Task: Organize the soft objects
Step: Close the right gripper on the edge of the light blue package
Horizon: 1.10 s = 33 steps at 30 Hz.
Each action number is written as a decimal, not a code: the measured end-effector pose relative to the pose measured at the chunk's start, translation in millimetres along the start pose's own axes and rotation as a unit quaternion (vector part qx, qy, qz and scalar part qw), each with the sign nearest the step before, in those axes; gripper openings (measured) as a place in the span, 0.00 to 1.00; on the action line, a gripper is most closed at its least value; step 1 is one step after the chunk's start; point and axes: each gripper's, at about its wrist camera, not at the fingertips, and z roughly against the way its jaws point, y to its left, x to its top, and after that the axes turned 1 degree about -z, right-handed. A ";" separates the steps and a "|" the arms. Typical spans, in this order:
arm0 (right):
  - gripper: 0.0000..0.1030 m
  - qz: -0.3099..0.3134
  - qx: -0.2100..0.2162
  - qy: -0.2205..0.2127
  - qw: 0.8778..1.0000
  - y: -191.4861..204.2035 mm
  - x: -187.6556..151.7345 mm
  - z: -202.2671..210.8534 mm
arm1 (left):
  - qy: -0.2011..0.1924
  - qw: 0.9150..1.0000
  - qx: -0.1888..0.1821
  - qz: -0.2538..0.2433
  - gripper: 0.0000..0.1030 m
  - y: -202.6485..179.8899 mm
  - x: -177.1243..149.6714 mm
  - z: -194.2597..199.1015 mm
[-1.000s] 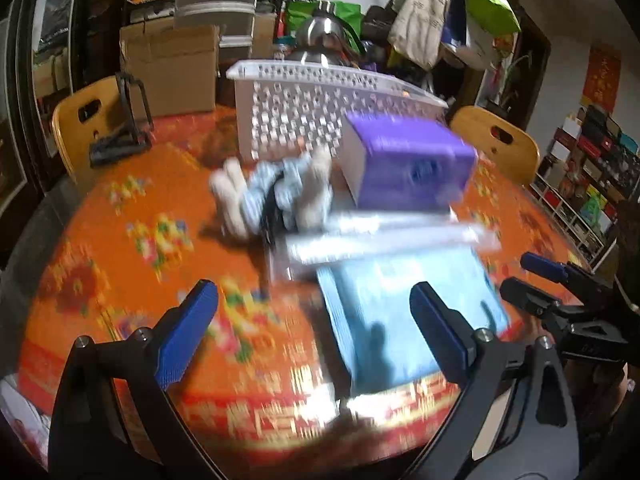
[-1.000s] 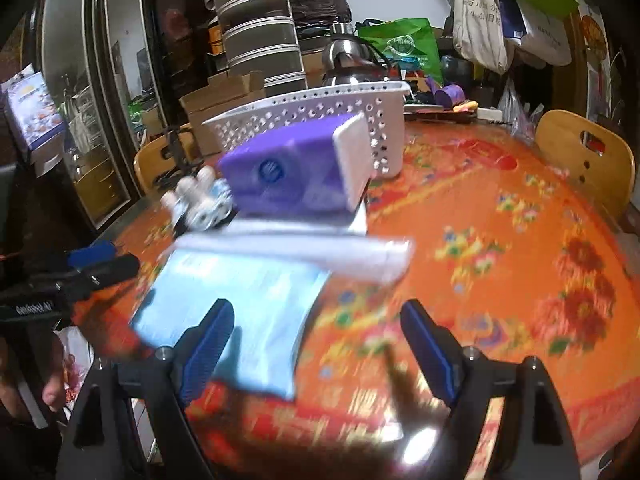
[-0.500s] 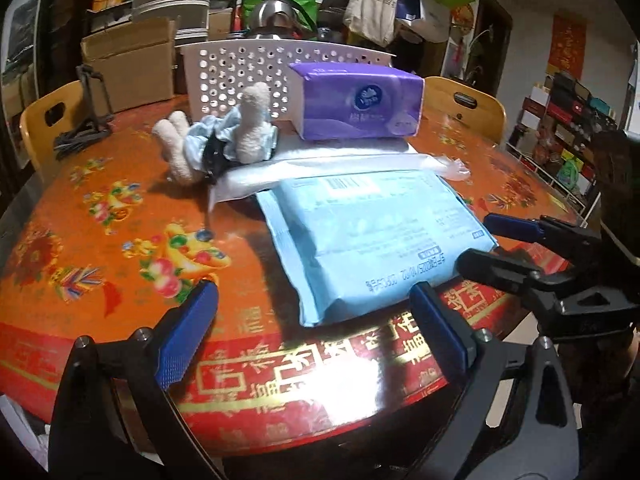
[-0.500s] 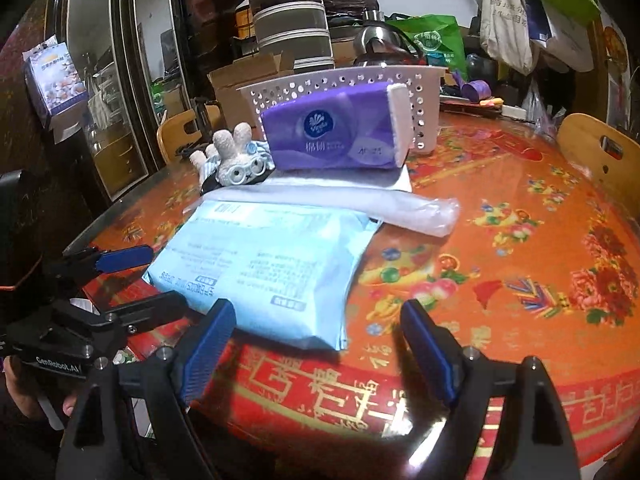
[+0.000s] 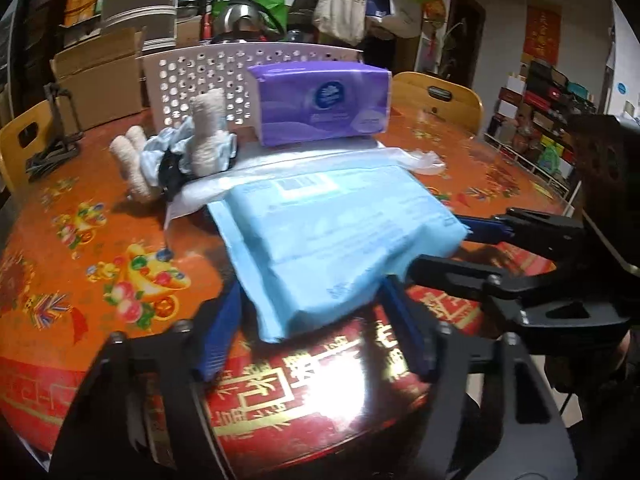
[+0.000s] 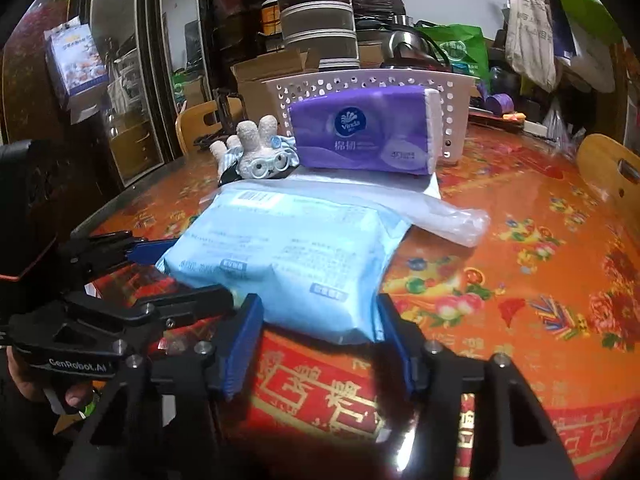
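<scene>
Soft pale-blue packet (image 5: 336, 236) lies flat at the near edge of the round orange counter (image 5: 100, 248), and every other place here is given from that packet. Both grippers come at its near end. The left gripper (image 5: 312, 328) has its blue fingers (image 5: 218, 334) either side of the packet's near corner, closing in on it; the pads look close to the wrapper, but whether they already press it I cannot tell. The right gripper (image 6: 320, 344) likewise straddles the other near corner, its fingers (image 6: 242, 346) closing with the packet between them, contact again unclear.

Just behind the packet, partly under its far edge, lies a clear plastic bag (image 6: 452, 216). On that bag, further back, rests a purple tissue pack (image 5: 320, 102). Behind and left of the packet a white plush rabbit (image 6: 260, 156) in pale blue cloth lies touching the tissue pack. Beyond all of these stands a white perforated basket (image 5: 192, 76). Wooden chairs (image 5: 440, 96) ring the counter's far side.
</scene>
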 end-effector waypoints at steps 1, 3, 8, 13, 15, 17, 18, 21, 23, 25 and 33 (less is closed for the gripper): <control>0.45 0.000 0.004 0.001 1.000 -1.3 0.2 0.3 | 0.001 1.000 -0.004 -0.003 0.50 -1.8 0.6 -0.7; 0.39 -0.003 0.012 0.001 1.000 -4.6 0.2 1.7 | 0.000 1.000 -0.011 -0.002 0.45 -2.8 0.5 0.4; 0.32 0.000 0.017 -0.002 1.000 -4.6 0.0 3.6 | 0.001 1.000 -0.029 0.012 0.40 3.5 1.6 0.9; 0.23 -0.001 0.023 -0.004 1.000 -3.1 -0.6 4.6 | -0.004 0.999 -0.030 0.023 0.35 5.2 0.1 5.0; 0.21 -0.003 0.025 -0.006 1.000 -2.9 -1.0 6.4 | -0.003 0.999 -0.031 0.031 0.34 6.5 -0.2 6.0; 0.20 -0.001 0.025 -0.007 1.000 -1.3 -1.6 7.8 | -0.005 0.999 -0.031 0.038 0.34 7.3 -0.1 8.5; 0.20 0.000 0.025 -0.007 1.000 -0.2 -2.0 8.1 | -0.005 0.999 -0.031 0.039 0.34 7.0 -0.1 9.7; 0.19 0.001 0.024 -0.009 1.000 2.0 -2.6 10.3 | -0.005 0.999 -0.027 0.035 0.34 5.8 -0.6 13.6; 0.19 0.001 0.023 -0.011 1.000 3.1 -2.7 12.5 | -0.006 0.999 -0.027 0.034 0.34 5.4 -0.9 16.5; 0.18 0.003 0.021 -0.014 1.000 4.7 -2.0 15.4 | -0.009 0.999 -0.027 0.032 0.34 5.3 -0.7 19.2; 0.18 0.022 0.012 -0.054 0.998 16.0 7.8 46.1 | -0.040 0.999 -0.018 0.017 0.34 -3.9 6.2 45.0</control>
